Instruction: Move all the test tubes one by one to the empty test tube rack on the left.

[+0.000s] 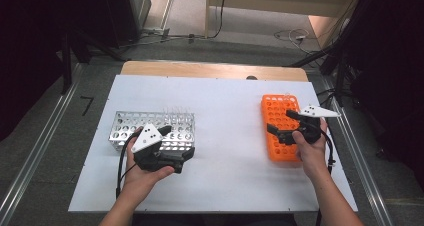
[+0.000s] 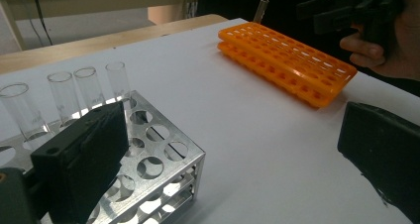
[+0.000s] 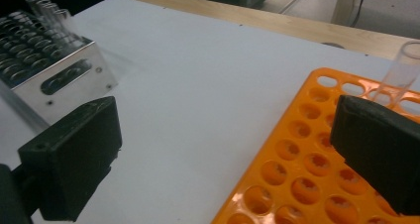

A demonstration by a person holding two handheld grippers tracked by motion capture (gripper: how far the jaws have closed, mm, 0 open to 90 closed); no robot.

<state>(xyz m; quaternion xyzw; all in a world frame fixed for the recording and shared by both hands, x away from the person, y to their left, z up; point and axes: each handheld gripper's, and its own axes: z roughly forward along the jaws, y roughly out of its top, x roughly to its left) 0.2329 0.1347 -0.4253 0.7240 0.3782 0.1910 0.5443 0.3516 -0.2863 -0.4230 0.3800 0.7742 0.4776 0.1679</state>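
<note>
The left gripper (image 1: 186,155) sits just in front of the metal rack (image 1: 125,123), at its near right corner, jaws spread wide with nothing between them. The glass tubes (image 2: 89,87) stand upright in a row along the rack's far edge, so from this gripper they lie beyond and a little to the left, their long axes straight up. Well to the right of the metal rack lies the orange rack (image 1: 279,126), its long side running away from the person. One lone tube (image 3: 402,70) stands upright at the orange rack's far end. The right gripper (image 1: 280,123) hovers over that rack, jaws apart and empty, the lone tube just past its right jaw. The tubes by the metal rack are nearer the left hand; judging from a blurry view, about four remain there.
</note>
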